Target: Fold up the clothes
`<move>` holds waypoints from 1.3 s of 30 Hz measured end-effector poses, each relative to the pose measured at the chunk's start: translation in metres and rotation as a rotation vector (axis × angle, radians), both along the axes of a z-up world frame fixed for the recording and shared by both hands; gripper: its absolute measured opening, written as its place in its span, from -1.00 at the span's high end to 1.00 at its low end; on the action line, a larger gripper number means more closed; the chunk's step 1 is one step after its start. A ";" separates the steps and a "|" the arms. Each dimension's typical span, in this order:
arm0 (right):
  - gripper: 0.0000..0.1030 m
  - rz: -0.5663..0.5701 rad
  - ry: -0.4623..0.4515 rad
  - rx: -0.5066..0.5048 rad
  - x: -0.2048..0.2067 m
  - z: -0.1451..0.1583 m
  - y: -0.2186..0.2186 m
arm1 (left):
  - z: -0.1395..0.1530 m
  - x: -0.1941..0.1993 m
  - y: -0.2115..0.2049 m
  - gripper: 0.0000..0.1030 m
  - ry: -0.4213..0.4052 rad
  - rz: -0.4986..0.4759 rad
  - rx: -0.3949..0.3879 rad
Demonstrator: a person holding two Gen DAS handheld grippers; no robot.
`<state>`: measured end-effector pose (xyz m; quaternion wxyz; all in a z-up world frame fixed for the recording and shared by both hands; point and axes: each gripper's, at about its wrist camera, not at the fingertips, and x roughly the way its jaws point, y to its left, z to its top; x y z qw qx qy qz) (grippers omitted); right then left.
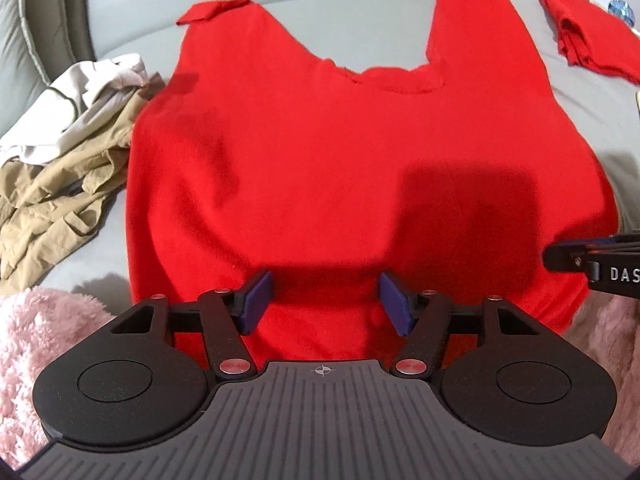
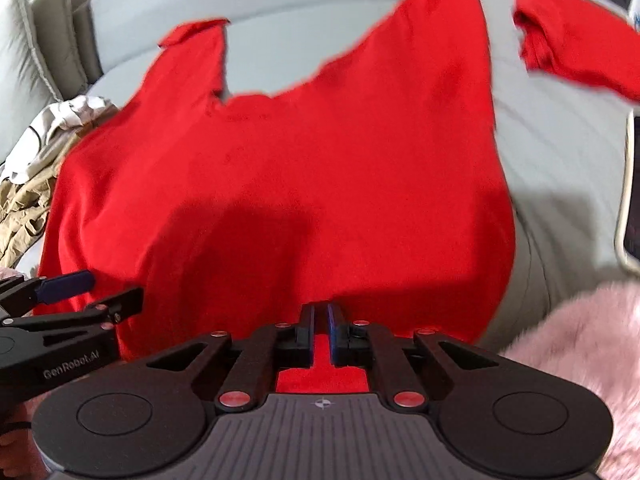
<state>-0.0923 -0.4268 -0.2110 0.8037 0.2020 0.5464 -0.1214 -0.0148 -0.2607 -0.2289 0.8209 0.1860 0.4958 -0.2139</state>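
Both tools hung steeply over the near hem of a red shirt (image 1: 320, 152) that lay spread flat on a grey bed (image 1: 360, 12), its sleeves reaching away toward the far side. Left tool (image 1: 325, 304) had its two blue pads standing well apart, with the hem of the shirt lying between them and neither pad pressing on the cloth. Right tool (image 2: 321, 320) had its fingers drawn together to a narrow slit at the hem; red cloth showed under and behind them, but whether any fabric was pinched in the slit could not be told. From the left wrist view the right tool's black arm poked in at the right edge, near the shirt's corner. A second red garment (image 1: 580, 28) lay bunched at the far right of the bed, apart from the shirt. A crumpled heap of tan and cream clothes (image 1: 68, 144) sat just beside the shirt's left edge. Pink fluffy fabric (image 1: 36, 344) covered the near corners below the tools
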 end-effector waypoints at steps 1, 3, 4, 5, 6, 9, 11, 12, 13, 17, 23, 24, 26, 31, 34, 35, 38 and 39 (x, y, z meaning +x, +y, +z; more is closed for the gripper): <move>0.84 -0.008 0.012 0.006 -0.001 -0.001 0.000 | -0.002 -0.002 0.000 -0.32 0.017 -0.002 0.026; 0.68 -0.035 0.068 0.014 -0.009 -0.005 -0.005 | -0.004 -0.002 0.003 -0.32 0.055 0.015 0.035; 0.55 -0.043 0.086 0.009 -0.013 -0.006 -0.006 | -0.003 -0.003 0.005 -0.32 0.061 0.020 0.029; 0.36 -0.048 0.081 -0.012 -0.018 -0.002 -0.006 | -0.002 -0.003 0.008 -0.32 0.068 0.025 0.022; 0.36 -0.053 0.075 -0.031 -0.024 0.002 -0.006 | 0.000 -0.004 0.011 -0.31 0.068 0.032 0.006; 0.36 -0.080 0.017 -0.024 -0.037 0.011 -0.011 | 0.010 -0.006 0.019 -0.31 0.041 0.050 -0.065; 0.36 -0.113 -0.024 0.000 -0.043 0.015 -0.015 | 0.017 -0.007 0.023 -0.31 0.005 0.060 -0.114; 0.36 -0.137 -0.065 0.026 -0.046 0.018 -0.019 | 0.018 -0.007 0.024 -0.31 -0.007 0.064 -0.125; 0.36 -0.151 -0.091 0.044 -0.048 0.020 -0.021 | 0.019 -0.007 0.024 -0.31 -0.009 0.067 -0.130; 0.36 -0.202 -0.180 0.118 -0.048 0.024 -0.029 | 0.019 -0.008 0.025 -0.31 -0.008 0.067 -0.141; 0.35 -0.179 -0.235 0.162 -0.043 0.024 -0.026 | 0.022 -0.011 0.024 -0.27 -0.057 0.072 -0.142; 0.35 -0.181 -0.251 0.165 -0.043 0.024 -0.026 | 0.022 -0.011 0.024 -0.27 -0.056 0.076 -0.144; 0.35 -0.187 -0.282 0.171 -0.044 0.026 -0.028 | 0.022 -0.011 0.024 -0.27 -0.060 0.087 -0.137; 0.29 -0.241 -0.285 0.201 -0.046 0.024 -0.034 | 0.022 -0.010 0.020 -0.19 -0.031 0.067 -0.157; 0.23 -0.247 -0.261 0.225 -0.047 0.021 -0.037 | 0.020 -0.008 0.021 -0.09 0.004 0.053 -0.173; 0.23 -0.246 -0.255 0.220 -0.047 0.021 -0.037 | 0.020 -0.007 0.021 0.01 0.014 0.052 -0.177; 0.23 -0.231 -0.243 0.209 -0.047 0.022 -0.036 | 0.018 -0.006 0.021 0.09 0.033 0.054 -0.176; 0.23 -0.225 -0.237 0.215 -0.046 0.023 -0.035 | 0.018 -0.005 0.021 0.09 0.050 0.043 -0.183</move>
